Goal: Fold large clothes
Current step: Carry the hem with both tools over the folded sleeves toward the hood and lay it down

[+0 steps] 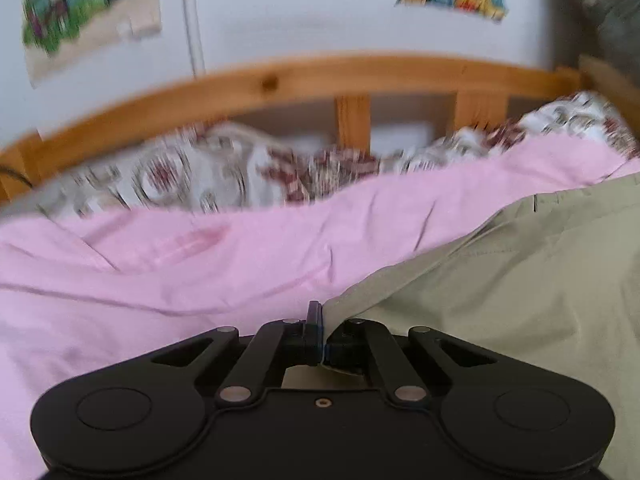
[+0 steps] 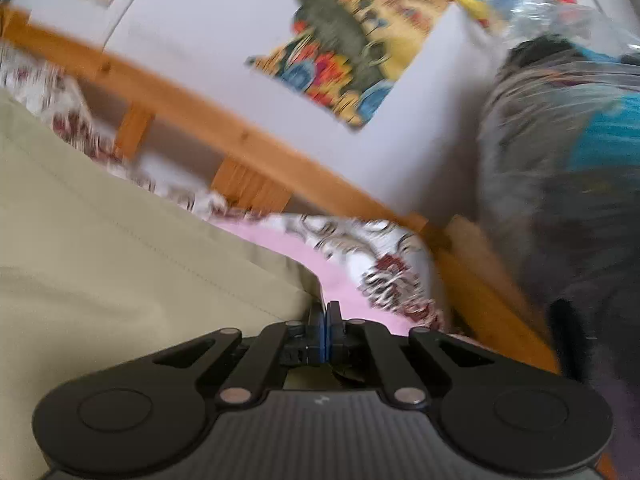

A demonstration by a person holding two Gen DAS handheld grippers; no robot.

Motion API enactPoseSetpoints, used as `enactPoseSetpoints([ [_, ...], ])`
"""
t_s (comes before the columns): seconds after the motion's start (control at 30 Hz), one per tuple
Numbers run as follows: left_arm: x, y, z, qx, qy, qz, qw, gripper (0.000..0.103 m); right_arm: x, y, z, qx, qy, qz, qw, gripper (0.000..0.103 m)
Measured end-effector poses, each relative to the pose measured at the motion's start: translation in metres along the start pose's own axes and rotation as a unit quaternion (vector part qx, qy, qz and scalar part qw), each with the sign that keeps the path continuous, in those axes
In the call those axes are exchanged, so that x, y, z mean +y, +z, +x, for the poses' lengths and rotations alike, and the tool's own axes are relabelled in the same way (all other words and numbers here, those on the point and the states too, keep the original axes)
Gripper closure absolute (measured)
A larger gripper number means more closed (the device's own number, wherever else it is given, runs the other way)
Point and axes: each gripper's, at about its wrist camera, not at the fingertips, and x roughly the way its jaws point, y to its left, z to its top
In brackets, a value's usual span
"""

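Note:
A large khaki garment (image 1: pixel 500 280) lies on a pink sheet (image 1: pixel 180 264) on a bed. In the left wrist view it fills the right side, and my left gripper (image 1: pixel 322 320) is shut on its near left edge. In the right wrist view the khaki garment (image 2: pixel 100 248) fills the left side, and my right gripper (image 2: pixel 325 320) is shut on its near right edge. Both views are blurred by motion. The cloth between the jaws is mostly hidden by the fingers.
A wooden bed rail (image 1: pixel 280 80) runs along the far side, with a floral patterned cover (image 1: pixel 224 172) bunched before it. Colourful pictures (image 2: pixel 344 40) hang on the white wall. A grey bundle under clear plastic (image 2: pixel 560 152) stands at the right.

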Motion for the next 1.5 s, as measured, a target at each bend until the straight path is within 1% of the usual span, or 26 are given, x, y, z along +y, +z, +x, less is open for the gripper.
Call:
enactPoseSetpoints([
  [0.1, 0.003, -0.008, 0.032, 0.024, -0.015, -0.01, 0.9996, 0.102, 0.015, -0.014, 0.016, 0.016, -0.006, -0.012, 1.0, 0.102],
  [0.2, 0.001, -0.013, 0.05, 0.04, -0.024, -0.029, 0.9985, 0.101, 0.025, -0.025, 0.028, 0.032, -0.015, -0.02, 0.999, 0.1],
  [0.23, 0.002, -0.013, 0.054, 0.045, -0.026, -0.041, 0.9978, 0.1, 0.026, -0.026, 0.032, 0.036, -0.017, -0.022, 0.999, 0.095],
  [0.3, 0.005, -0.01, 0.056, 0.049, -0.032, -0.055, 0.9967, 0.098, 0.026, -0.029, 0.036, 0.04, -0.024, -0.023, 0.999, 0.078],
  [0.37, 0.01, -0.006, 0.054, 0.052, -0.032, -0.061, 0.9963, 0.09, 0.019, -0.029, 0.038, 0.043, -0.038, -0.015, 0.998, 0.044],
  [0.4, 0.013, -0.004, 0.053, 0.056, -0.034, -0.064, 0.9958, 0.084, 0.014, -0.028, 0.039, 0.044, -0.044, -0.007, 0.998, 0.037],
  [0.43, 0.017, -0.002, 0.051, 0.057, -0.036, -0.068, 0.9954, 0.077, 0.007, -0.026, 0.042, 0.045, -0.045, -0.002, 0.998, 0.024],
  [0.47, 0.021, -0.001, 0.049, 0.055, -0.038, -0.07, 0.9953, 0.073, 0.001, -0.025, 0.045, 0.048, -0.046, -0.001, 0.998, 0.015],
  [0.53, 0.03, 0.002, 0.045, 0.045, -0.04, -0.076, 0.9953, 0.051, -0.01, -0.023, 0.051, 0.051, -0.049, -0.018, 0.997, 0.008],
  [0.57, 0.036, 0.003, 0.042, 0.04, -0.04, -0.083, 0.995, 0.045, -0.014, -0.023, 0.053, 0.048, -0.053, -0.032, 0.997, 0.002],
  [0.63, 0.045, 0.007, 0.037, 0.029, -0.044, -0.098, 0.9938, 0.029, -0.021, -0.023, 0.056, 0.044, -0.072, -0.066, 0.994, 0.0],
  [0.73, 0.058, 0.015, 0.026, 0.008, -0.05, -0.12, 0.9915, 0.014, -0.035, -0.019, 0.058, 0.045, -0.084, -0.081, 0.992, 0.0],
  [0.77, 0.06, 0.017, 0.021, -0.001, -0.052, -0.123, 0.9911, 0.012, -0.039, -0.016, 0.058, 0.045, -0.09, -0.081, 0.992, 0.0],
  [0.83, 0.061, 0.022, 0.01, -0.029, -0.045, -0.128, 0.9904, 0.001, -0.048, -0.009, 0.051, 0.041, -0.102, -0.068, 0.992, 0.0],
  [0.9, 0.06, 0.026, -0.006, -0.075, -0.023, -0.141, 0.9868, 0.001, -0.053, 0.002, 0.037, 0.034, -0.103, -0.049, 0.993, 0.0],
  [0.93, 0.059, 0.028, -0.013, -0.091, -0.022, -0.145, 0.985, 0.001, -0.054, 0.008, 0.025, 0.024, -0.099, -0.042, 0.994, 0.0],
  [1.0, 0.055, 0.035, -0.024, -0.101, -0.025, -0.148, 0.9835, 0.001, -0.051, 0.018, 0.006, 0.006, -0.082, -0.043, 0.996, 0.0],
  [1.07, 0.043, 0.034, -0.037, -0.112, -0.026, -0.144, 0.9828, 0.001, -0.045, 0.029, -0.017, -0.004, -0.061, -0.028, 0.998, 0.0],
  [1.13, 0.02, 0.026, -0.051, -0.105, -0.011, -0.136, 0.985, 0.001, -0.038, 0.04, -0.04, -0.007, -0.019, -0.006, 1.0, 0.0],
  [1.2, -0.006, 0.011, -0.061, -0.097, -0.007, -0.128, 0.9871, 0.001, -0.027, 0.045, -0.068, -0.004, 0.024, 0.049, 0.999, 0.0],
  [1.23, -0.019, 0.001, -0.067, -0.093, -0.004, -0.13, 0.9872, 0.001, -0.022, 0.047, -0.08, 0.007, 0.054, 0.078, 0.995, 0.0],
  [1.27, -0.033, -0.01, -0.072, -0.089, -0.003, -0.131, 0.9874, 0.001, -0.015, 0.046, -0.093, 0.014, 0.071, 0.113, 0.991, 0.0],
  [1.33, -0.06, -0.032, -0.077, -0.098, -0.011, -0.122, 0.9876, 0.001, 0.002, 0.039, -0.114, 0.02, 0.093, 0.171, 0.981, 0.0],
  [1.37, -0.075, -0.042, -0.077, -0.104, 0.0, -0.124, 0.9868, 0.001, 0.013, 0.036, -0.12, 0.016, 0.099, 0.182, 0.978, 0.0],
  [1.4, -0.084, -0.049, -0.074, -0.106, 0.011, -0.126, 0.9863, 0.001, 0.021, 0.033, -0.126, 0.01, 0.092, 0.185, 0.978, 0.0],
  [1.5, -0.104, -0.059, -0.052, -0.098, 0.05, -0.125, 0.986, 0.001, 0.058, 0.024, -0.119, 0.003, 0.064, 0.164, 0.984, 0.0],
])
